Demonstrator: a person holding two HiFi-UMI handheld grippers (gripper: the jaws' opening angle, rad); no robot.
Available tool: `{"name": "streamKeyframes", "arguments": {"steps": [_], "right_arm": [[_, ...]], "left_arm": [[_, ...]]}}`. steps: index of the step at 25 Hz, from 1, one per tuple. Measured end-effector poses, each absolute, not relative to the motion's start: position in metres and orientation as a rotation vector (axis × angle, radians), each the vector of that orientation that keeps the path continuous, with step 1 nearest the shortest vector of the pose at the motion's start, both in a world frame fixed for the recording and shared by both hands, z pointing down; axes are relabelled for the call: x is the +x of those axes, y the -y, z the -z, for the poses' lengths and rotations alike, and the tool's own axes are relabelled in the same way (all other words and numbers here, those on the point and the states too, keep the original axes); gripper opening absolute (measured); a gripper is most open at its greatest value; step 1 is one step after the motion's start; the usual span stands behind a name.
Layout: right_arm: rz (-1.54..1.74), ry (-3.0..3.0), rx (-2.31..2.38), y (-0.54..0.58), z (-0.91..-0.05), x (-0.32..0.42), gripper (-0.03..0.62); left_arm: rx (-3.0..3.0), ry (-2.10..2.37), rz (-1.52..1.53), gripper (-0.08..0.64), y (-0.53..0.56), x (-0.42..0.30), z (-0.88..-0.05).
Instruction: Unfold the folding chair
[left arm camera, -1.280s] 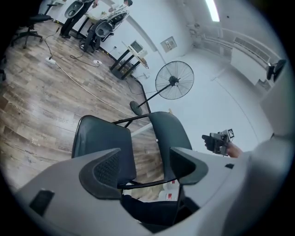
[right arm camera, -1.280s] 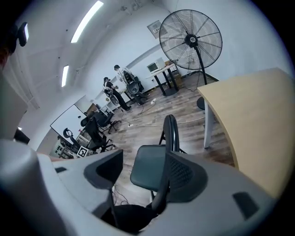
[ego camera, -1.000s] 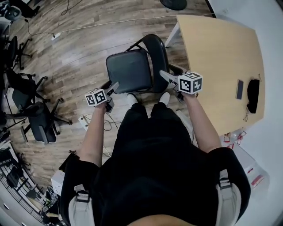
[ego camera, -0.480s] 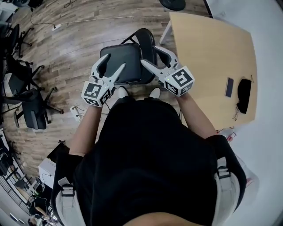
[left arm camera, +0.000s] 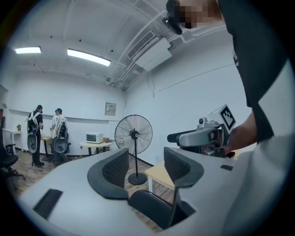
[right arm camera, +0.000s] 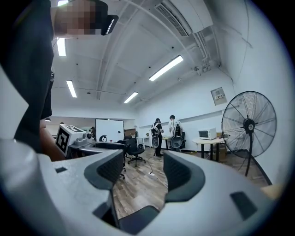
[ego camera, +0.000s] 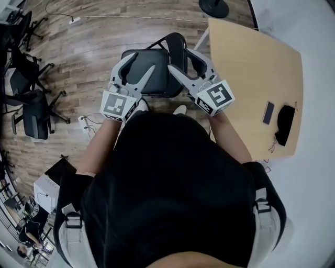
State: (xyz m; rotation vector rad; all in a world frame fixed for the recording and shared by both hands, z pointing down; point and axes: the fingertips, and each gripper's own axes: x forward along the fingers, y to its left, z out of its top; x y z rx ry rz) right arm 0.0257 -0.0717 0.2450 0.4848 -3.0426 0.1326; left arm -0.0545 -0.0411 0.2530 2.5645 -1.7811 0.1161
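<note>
In the head view the folding chair [ego camera: 161,78], at twelve o'clock from the person, is partly covered by two tools. One is the left tool [ego camera: 137,65], whose jaws have just been closing with nothing between them. The other is the right tool [ego camera: 180,60]. The chair's legs are hidden beneath its seat. The person's torso [ego camera: 167,183] blocks the floor below it. A fan [ego camera: 213,6] shows only its base, cut off by the top edge. On the counter [ego camera: 246,63], at two o'clock, a dark object [ego camera: 285,124] is too small to identify. In the right gripper view, two people [right arm camera: 165,131] far off are too small to read.
</note>
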Motion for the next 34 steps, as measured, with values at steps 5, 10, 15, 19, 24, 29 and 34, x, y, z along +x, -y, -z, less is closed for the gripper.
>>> {"name": "streamKeyframes", "arguments": {"steps": [5,10,15,19,24,29,34], "right_arm": [[-0.123,3.048,0.467,0.073,-0.247,0.018,0.272],[-0.114,3.035,0.469,0.077,-0.247,0.008,0.271],[-0.109,3.032,0.474,0.079,-0.244,0.005,0.270],[-0.113,3.024,0.478,0.080,-0.244,0.005,0.268],[-0.126,3.020,0.495,0.080,-0.247,0.009,0.268],[-0.128,3.016,0.501,0.080,-0.248,0.009,0.268],[-0.124,3.017,0.507,0.076,-0.249,0.008,0.267]], "left_arm": [[2.545,1.808,-0.098,0.236,0.040,-0.064,-0.252],[2.546,1.798,-0.100,0.236,0.041,-0.071,-0.251],[2.558,1.789,-0.098,0.236,0.042,-0.073,-0.252],[2.561,1.773,-0.097,0.235,0.044,-0.074,-0.251],[2.569,1.769,-0.091,0.234,0.044,-0.072,-0.250],[2.576,1.764,-0.098,0.233,0.043,-0.070,-0.251],[2.581,1.760,-0.095,0.233,0.041,-0.071,-0.252]]}}
